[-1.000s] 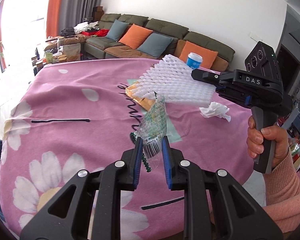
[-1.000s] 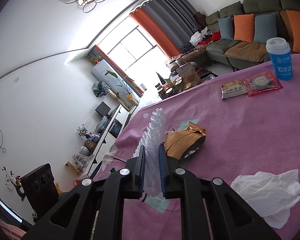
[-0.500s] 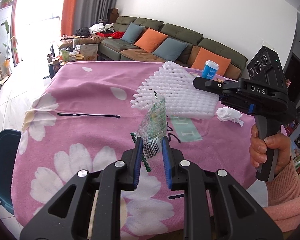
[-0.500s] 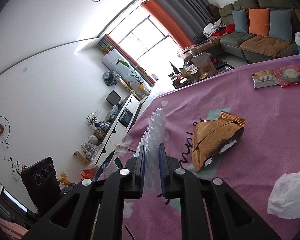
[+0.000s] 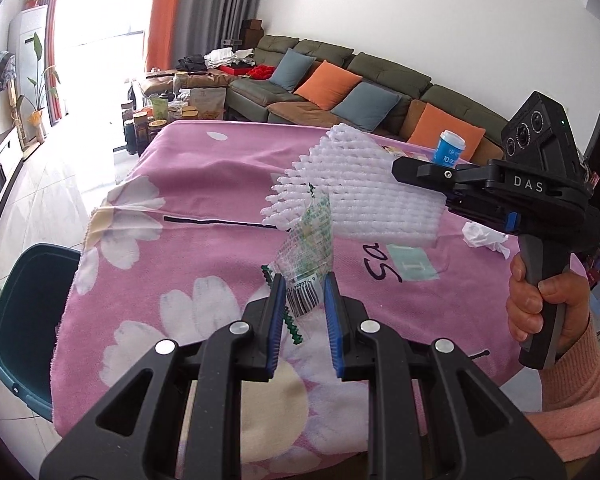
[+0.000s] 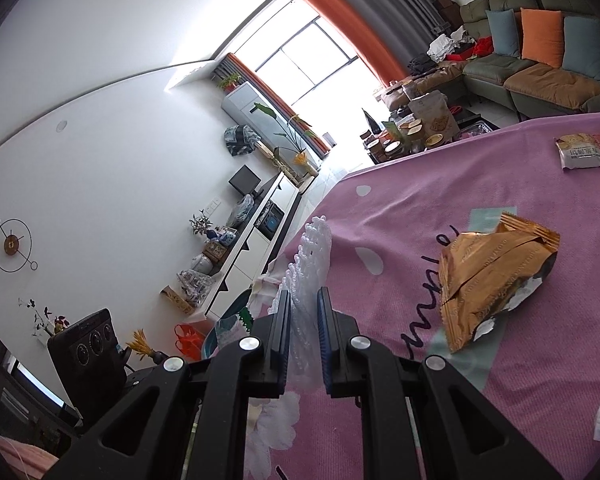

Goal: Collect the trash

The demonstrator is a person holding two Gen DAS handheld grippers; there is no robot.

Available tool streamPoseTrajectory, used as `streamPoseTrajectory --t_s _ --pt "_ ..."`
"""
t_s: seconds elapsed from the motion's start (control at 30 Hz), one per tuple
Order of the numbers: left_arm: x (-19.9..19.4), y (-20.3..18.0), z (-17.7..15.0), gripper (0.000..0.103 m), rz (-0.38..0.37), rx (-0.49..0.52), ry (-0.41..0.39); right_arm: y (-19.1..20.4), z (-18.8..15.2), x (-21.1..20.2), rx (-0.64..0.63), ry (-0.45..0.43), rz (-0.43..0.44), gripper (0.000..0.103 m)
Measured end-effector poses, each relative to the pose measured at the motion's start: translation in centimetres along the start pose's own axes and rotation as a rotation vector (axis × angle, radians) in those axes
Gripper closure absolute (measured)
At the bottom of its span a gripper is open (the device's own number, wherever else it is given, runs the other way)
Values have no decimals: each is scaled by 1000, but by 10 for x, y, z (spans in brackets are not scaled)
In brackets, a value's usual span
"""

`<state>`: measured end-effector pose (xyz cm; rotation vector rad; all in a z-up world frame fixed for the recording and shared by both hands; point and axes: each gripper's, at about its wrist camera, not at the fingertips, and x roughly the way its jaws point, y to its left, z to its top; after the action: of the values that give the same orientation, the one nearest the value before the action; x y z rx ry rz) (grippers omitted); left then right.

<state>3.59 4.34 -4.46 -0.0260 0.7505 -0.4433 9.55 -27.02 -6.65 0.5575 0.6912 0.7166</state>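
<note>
My left gripper (image 5: 302,282) is shut on a clear plastic wrapper (image 5: 307,252) with green print and a barcode, held above the pink flowered tablecloth (image 5: 204,264). To its right, a hand holds my right gripper (image 5: 400,166), shut on a white foam net sleeve (image 5: 360,200) that sticks out over the table. In the right wrist view that gripper (image 6: 304,298) clamps the foam net (image 6: 306,272) edge-on. A dark teal bin (image 5: 24,320) stands on the floor at the table's left edge.
A gold snack wrapper (image 6: 496,276) lies on the cloth, a crumpled white tissue (image 5: 484,238) near the right gripper. A blue cup (image 5: 450,154) and two snack packets (image 6: 580,152) sit at the far side. A sofa with cushions (image 5: 340,88) stands behind.
Both grippers have swung leftward across the table with their loads still held. The teal bin has come into the left wrist view, and the gold wrapper has slid right in the right wrist view.
</note>
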Motion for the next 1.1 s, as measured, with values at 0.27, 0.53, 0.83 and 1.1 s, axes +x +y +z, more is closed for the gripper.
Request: streamPoseTrajectory --t_s 0.27,0.53,0.83,1.1 --pt "-11 21 -4 83 51 -39 -10 15 4 22 -19 36 38 91" --pt "-23 44 -5 83 95 -77 -33 32 8 48 -51 84 70 91" --pt "-36 59 -8 83 136 -108 -50 47 12 70 -71 112 97 91" --pt "-43 72 -10 83 170 -136 -62 60 16 90 -92 140 120 91"
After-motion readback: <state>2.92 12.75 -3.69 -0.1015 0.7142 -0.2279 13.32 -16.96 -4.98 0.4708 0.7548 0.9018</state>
